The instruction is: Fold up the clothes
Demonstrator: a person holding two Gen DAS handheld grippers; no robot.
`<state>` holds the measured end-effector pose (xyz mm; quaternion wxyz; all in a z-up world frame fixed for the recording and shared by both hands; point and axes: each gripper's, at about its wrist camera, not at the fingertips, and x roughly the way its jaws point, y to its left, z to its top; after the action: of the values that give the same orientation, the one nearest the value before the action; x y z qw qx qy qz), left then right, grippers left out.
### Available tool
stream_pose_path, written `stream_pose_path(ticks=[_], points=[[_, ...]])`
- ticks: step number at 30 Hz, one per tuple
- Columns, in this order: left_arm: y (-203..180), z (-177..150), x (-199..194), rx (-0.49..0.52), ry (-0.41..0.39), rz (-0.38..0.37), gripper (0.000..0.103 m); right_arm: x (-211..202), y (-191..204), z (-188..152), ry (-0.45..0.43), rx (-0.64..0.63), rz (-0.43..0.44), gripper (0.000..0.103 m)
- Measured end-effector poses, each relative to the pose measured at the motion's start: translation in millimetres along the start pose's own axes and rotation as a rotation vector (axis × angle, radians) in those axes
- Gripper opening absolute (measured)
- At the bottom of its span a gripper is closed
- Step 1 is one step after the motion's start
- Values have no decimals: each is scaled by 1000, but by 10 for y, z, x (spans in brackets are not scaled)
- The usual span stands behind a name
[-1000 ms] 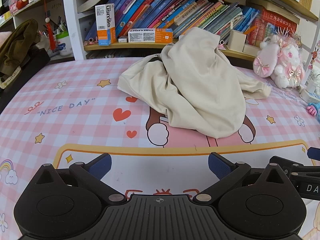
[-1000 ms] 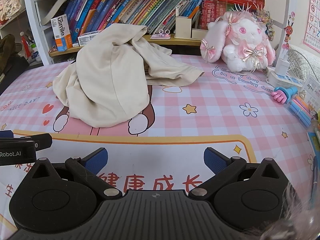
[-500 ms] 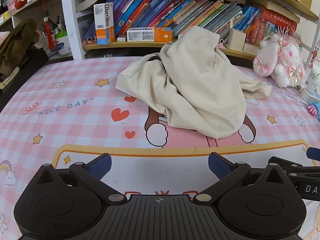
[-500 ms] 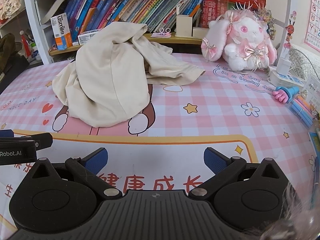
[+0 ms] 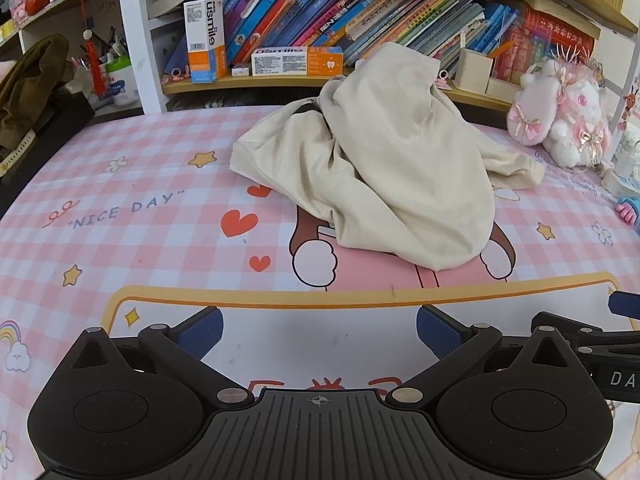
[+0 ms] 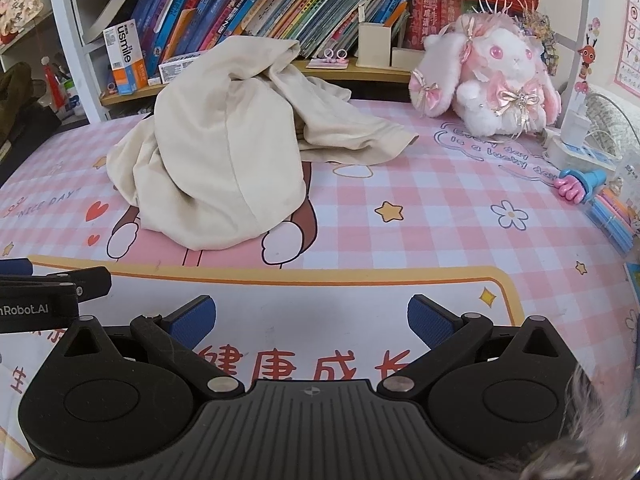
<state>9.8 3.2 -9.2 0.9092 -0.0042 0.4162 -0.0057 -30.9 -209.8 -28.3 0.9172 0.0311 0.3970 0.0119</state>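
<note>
A pink checked counter [image 5: 120, 216] printed with hearts, stars and the words "NICE DAY" fills both views, with a bookshelf [image 5: 360, 20] of leaning books running along its far edge. Toward the far middle of the counter lies the task's thing, a cream garment [image 5: 400, 168]: it sits in a rumpled heap, peaked at the back against the shelf, one loose part trailing flat to the right and another spreading to the left, so it is not folded as it lies now. A plush rabbit [image 6: 492, 76] sits at the far right, apart from the trailing cloth, and a pink-and-blue toy [image 6: 580, 184] lies at the right edge. At the near edge the left tool [image 5: 318, 326] and the right tool [image 6: 312, 318] sit side by side, each with its blue pads spread wide and nothing between them, both well short of the cloth. By the look of it, the step in hand is the approach to the heap. The next move would seem to call for carrying both tools forward to the garment, finding an edge or corner on either side of the pile and drawing it out flat on the counter, since no clean fold can be made while the cloth is bunched; which edges are hem, sleeve or collar cannot be told from here.
</note>
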Motion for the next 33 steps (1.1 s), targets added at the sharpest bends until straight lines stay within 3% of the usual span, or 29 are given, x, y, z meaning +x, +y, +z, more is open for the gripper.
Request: stream_pose_path(ticks=[17, 22, 26, 33], points=[[86, 12, 73, 10, -43, -27, 103, 75, 176, 59, -24, -107, 29, 101], [276, 51, 102, -54, -33, -62, 103, 156, 235, 127, -24, -148, 81, 94], [436, 53, 90, -94, -53, -86, 103, 302, 419, 225, -36, -254, 123, 94], [719, 37, 110, -83, -83, -34, 103, 703, 817, 396, -47, -454, 93, 94]])
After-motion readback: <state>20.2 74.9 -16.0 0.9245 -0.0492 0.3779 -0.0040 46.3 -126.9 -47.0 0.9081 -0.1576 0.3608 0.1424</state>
